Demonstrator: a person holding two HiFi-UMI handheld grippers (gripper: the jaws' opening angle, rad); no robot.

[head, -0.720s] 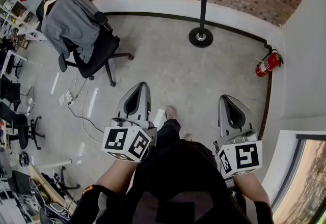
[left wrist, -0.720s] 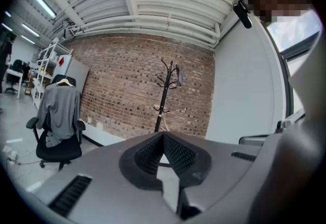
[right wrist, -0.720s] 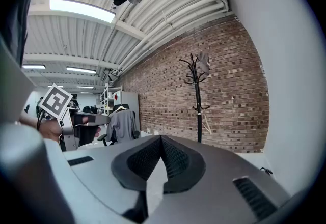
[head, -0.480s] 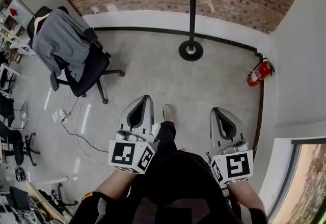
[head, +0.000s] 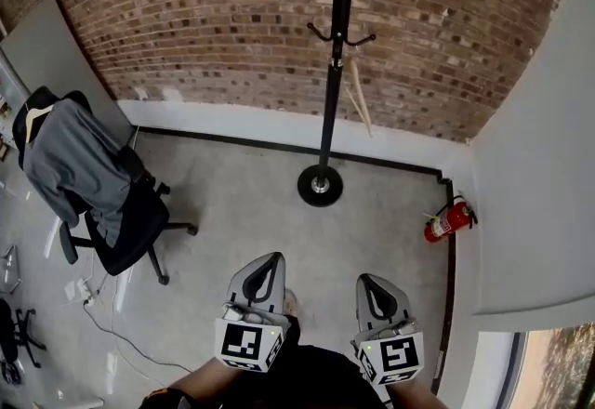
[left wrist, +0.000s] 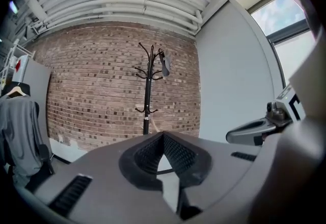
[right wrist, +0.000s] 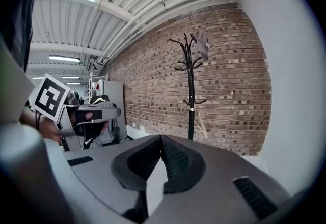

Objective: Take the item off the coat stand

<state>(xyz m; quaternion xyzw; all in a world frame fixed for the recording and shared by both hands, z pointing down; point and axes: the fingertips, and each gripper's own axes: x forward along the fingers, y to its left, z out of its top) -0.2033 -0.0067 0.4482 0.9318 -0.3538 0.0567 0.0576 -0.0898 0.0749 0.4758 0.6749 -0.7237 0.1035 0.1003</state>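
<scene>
**A bare office corner**

A red brick wall [head: 186,26] is meeting a plain white wall [head: 530,165] above the grey concrete floor [head: 232,212]. A black office chair [head: 135,235] is carrying a grey jacket [head: 70,161] at left; a red fire extinguisher [head: 444,221] is sitting by the white wall's foot.

A small grey item [left wrist: 164,63] hangs atop the upright black metal coat stand [head: 330,100], well beyond the left gripper [head: 271,260] and right gripper [head: 366,280].

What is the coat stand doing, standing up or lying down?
Standing upright. The coat stand rises straight from its round base on the floor, with a grey item hanging near its top.
</scene>
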